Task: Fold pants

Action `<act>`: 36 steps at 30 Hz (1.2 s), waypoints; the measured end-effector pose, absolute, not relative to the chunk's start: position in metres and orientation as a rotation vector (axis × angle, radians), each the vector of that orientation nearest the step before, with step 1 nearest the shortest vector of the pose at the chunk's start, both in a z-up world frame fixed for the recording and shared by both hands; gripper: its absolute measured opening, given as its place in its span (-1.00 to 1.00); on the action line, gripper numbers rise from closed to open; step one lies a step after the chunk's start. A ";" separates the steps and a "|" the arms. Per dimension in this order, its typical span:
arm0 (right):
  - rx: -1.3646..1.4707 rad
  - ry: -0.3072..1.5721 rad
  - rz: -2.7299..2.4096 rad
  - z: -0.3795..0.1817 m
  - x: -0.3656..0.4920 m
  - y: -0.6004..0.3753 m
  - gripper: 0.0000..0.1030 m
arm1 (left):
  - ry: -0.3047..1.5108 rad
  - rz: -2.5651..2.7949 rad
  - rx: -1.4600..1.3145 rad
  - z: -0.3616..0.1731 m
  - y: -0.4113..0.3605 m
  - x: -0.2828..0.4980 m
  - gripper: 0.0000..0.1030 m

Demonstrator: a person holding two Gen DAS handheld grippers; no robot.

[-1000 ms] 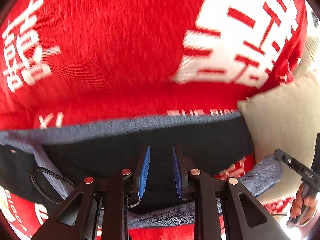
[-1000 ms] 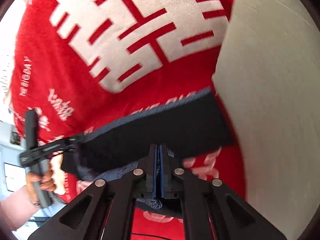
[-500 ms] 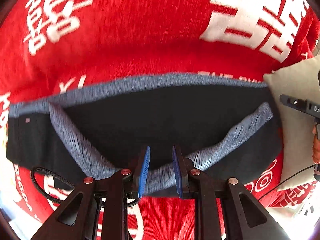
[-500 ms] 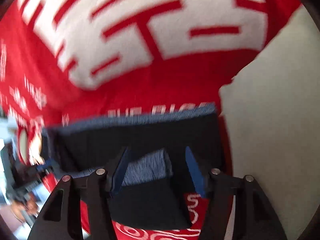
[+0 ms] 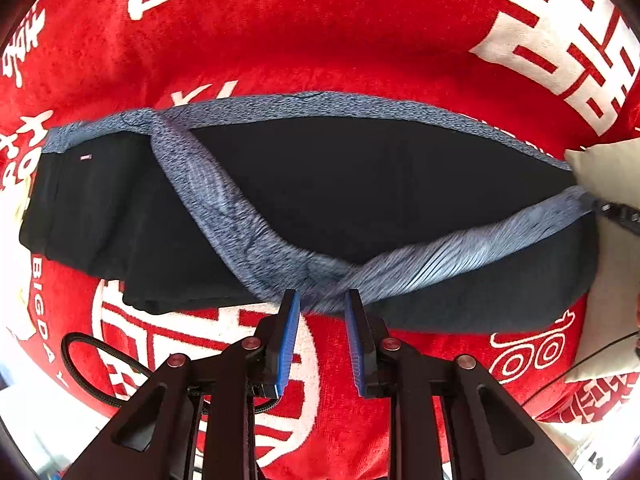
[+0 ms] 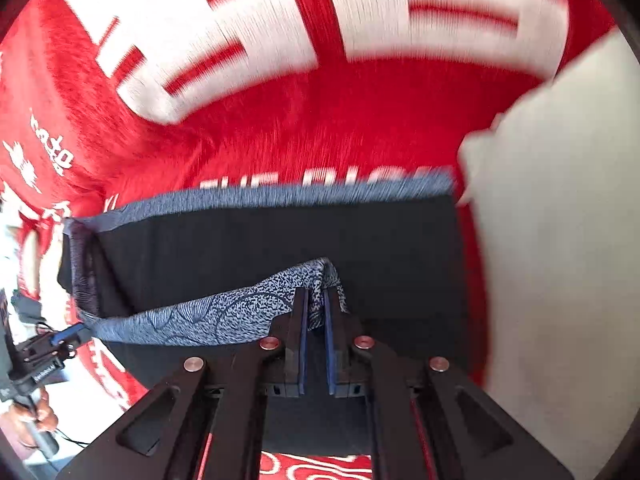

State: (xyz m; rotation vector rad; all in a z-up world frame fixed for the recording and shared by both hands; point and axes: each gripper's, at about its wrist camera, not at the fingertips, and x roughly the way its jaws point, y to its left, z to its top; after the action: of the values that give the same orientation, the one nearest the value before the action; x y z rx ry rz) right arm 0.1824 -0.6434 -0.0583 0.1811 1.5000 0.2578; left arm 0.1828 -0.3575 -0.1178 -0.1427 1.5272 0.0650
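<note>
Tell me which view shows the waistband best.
Left wrist. It shows the grey waistband looping across nearly the full width of the black pants, from the far edge to the left gripper. Right wrist is blurred and shows only the stretch pinched in the right gripper, running left.

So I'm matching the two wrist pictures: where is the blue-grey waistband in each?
Left wrist: waistband sags across the centre in a V.
Right wrist: waistband lies lower left of centre, its end between the jaws.
Shared landmark: cream pillow, right edge in both.
</note>
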 end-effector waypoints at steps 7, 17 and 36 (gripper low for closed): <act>0.038 1.431 0.116 -0.040 0.211 -0.653 -0.85 | 1.516 0.093 -0.153 -0.125 -0.359 0.196 -0.51; -0.103 1.439 -0.012 -0.068 0.251 -0.654 -0.73 | 1.476 0.055 -0.115 -0.140 -0.378 0.235 -0.51; -0.028 1.445 -0.059 -0.081 0.192 -0.628 -0.39 | 1.511 0.080 -0.062 -0.184 -0.374 0.246 0.64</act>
State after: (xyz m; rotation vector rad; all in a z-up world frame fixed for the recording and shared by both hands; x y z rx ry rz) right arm 0.1915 -0.6278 -0.0811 -0.0279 1.4455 -0.0591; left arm 0.2463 -0.3742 -0.1836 -0.0617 1.5109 0.0805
